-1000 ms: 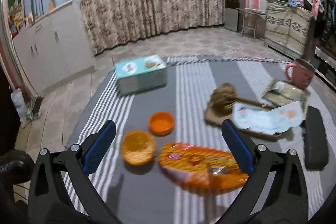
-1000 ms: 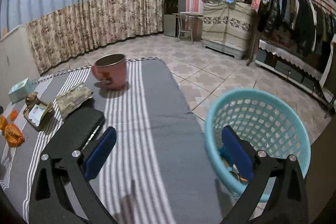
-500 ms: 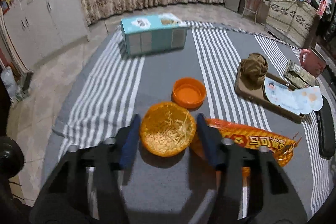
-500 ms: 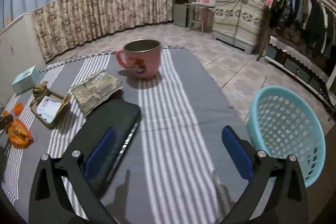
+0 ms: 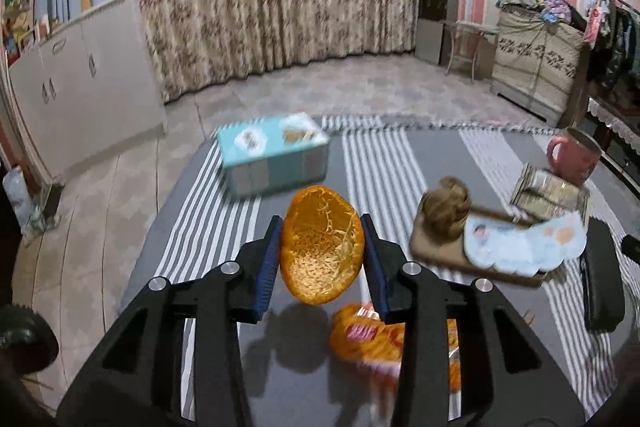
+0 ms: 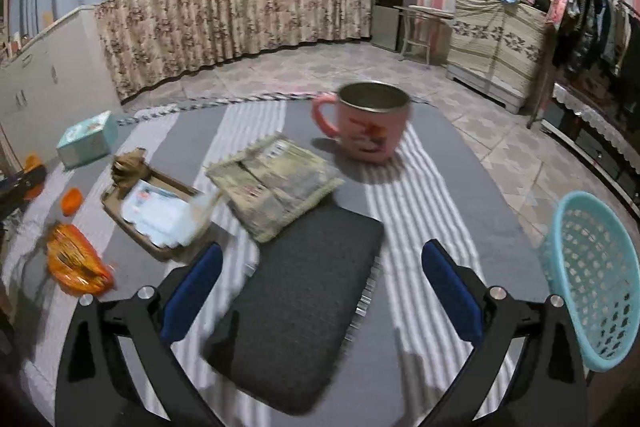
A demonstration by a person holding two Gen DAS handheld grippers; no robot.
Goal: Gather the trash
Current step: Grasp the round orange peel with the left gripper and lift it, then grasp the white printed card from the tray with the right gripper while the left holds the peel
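My left gripper (image 5: 322, 259) is shut on an orange peel half (image 5: 322, 251) and holds it above the striped table. An orange snack wrapper (image 5: 372, 339) lies just below it; it also shows in the right wrist view (image 6: 76, 263). A small orange cap (image 6: 71, 200) lies on the cloth. My right gripper (image 6: 320, 291) is open and empty above a dark grey pad (image 6: 296, 303). A light blue basket (image 6: 592, 291) stands off the table's right edge.
A teal tissue box (image 5: 272, 151) sits at the far left. A brown tray (image 5: 480, 255) holds paper and a brown crumpled wad (image 5: 446, 205). A pink mug (image 6: 370, 123) and a folded packet (image 6: 276, 183) sit at the back.
My left gripper shut on the orange peel half and lifted it off the table. My right gripper swung left, away from the basket, over the dark pad.
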